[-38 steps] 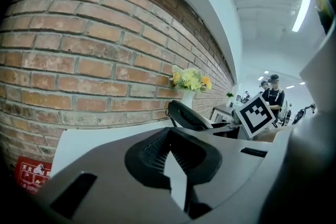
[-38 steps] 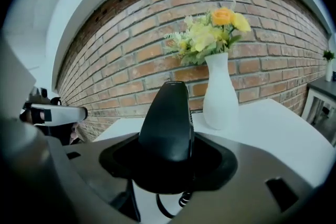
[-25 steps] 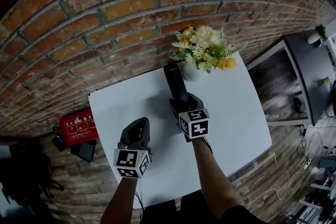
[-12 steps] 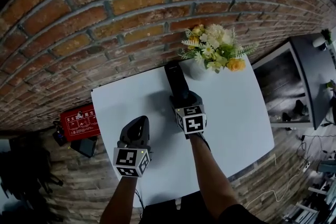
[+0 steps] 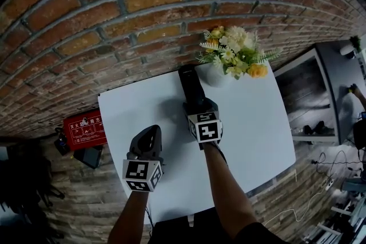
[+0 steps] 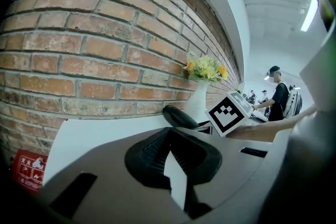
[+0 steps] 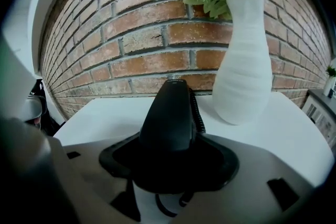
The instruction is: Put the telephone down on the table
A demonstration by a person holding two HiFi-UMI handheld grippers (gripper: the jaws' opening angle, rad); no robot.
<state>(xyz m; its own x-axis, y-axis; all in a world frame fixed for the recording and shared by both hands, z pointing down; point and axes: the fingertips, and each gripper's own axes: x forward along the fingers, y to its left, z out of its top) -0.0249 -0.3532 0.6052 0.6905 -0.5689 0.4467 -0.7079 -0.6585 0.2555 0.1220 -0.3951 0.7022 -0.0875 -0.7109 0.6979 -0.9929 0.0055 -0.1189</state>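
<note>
Standing beside the white bench (image 5: 131,117) at the brick wall (image 5: 114,14), I look first for print and find little. A red box (image 5: 86,128) on the floor to the left carries white characters and small drawings, too small for me to read. Each gripper's cube bears black-and-white square markers; the right one's cube (image 5: 206,128) shows them plainly, and no brand shows on the phone or vase.

The right gripper (image 5: 195,104) is clamped on the black telephone (image 5: 189,82), its jaws set wide around the handset's near end. The handset points toward the wall, just beside the white vase (image 7: 244,76) of yellow and white flowers (image 5: 234,51). I cannot tell whether its far end touches the bench.

The left gripper (image 5: 147,143) hangs over the bench nearer the person, jaws together at the tips and empty.

Only the right gripper view shows the coiled cord (image 7: 197,107) along the handset's side. Only the left gripper view shows a person (image 6: 277,99) in a dark top standing far off. The red box appears whole only from the head view.
</note>
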